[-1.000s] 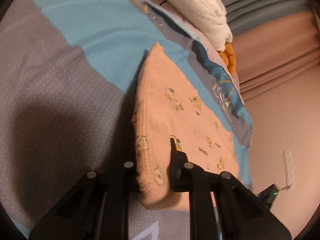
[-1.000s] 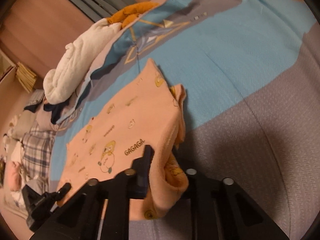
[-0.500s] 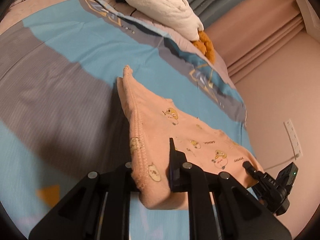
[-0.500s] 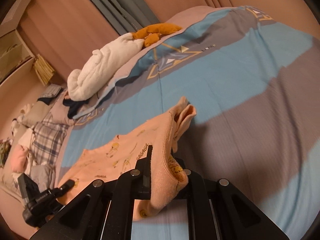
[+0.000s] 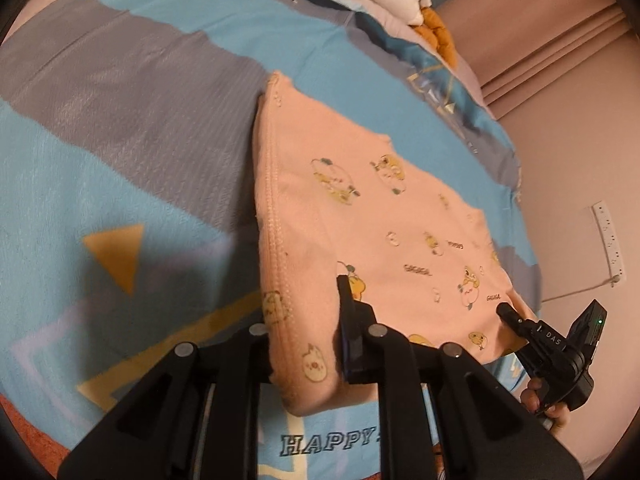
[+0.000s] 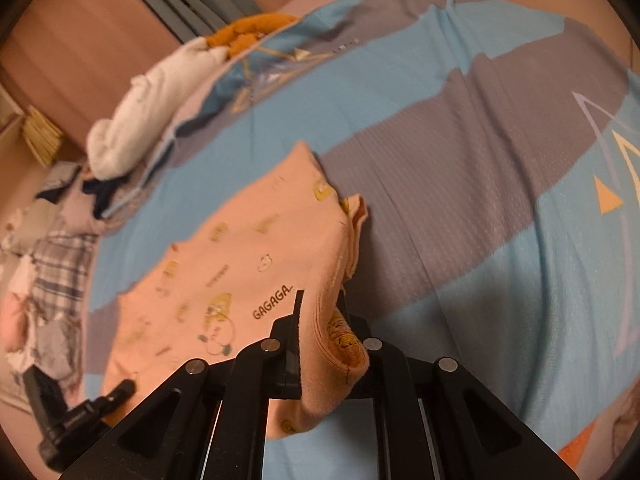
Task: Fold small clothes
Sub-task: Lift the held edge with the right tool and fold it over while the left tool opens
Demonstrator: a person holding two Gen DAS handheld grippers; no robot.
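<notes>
Left claw (image 5: 308, 320) up close, jaws nearly together and pinching a thick folded corner of the peach garment (image 5: 360, 208); they have just eased open a touch, yet the cloth sits gripped between the pads. Over to the right claw (image 6: 320, 320), and it is the same story: jaws drawn tight on the garment's other near corner, a bunched roll of hem squeezed between them.

The garment is peach with little yellow cartoon figures and the word "GAGAGA" printed on it. It is held up off the bed (image 5: 120, 140) at its near edge, stretched between the two claws, and its far part slopes down toward the bedspread. In the right wrist view a loose flap of the garment (image 6: 356, 216) folds over at its far right edge.

From the left wrist view, the right claw's black body (image 5: 556, 344) shows at the garment's right corner, with a hand (image 5: 544, 404) wrapped around its grip. From the right wrist view, the left claw's black body (image 6: 80, 416) shows at the garment's left corner.

Beyond the garment, the bedspread runs in blue and grey bands with yellow triangles. Farther still past the garment lie a white fluffy bundle (image 6: 148, 108) and an orange plush thing (image 6: 248, 32) at the bed's far end, with curtains (image 6: 176, 4) behind them.
</notes>
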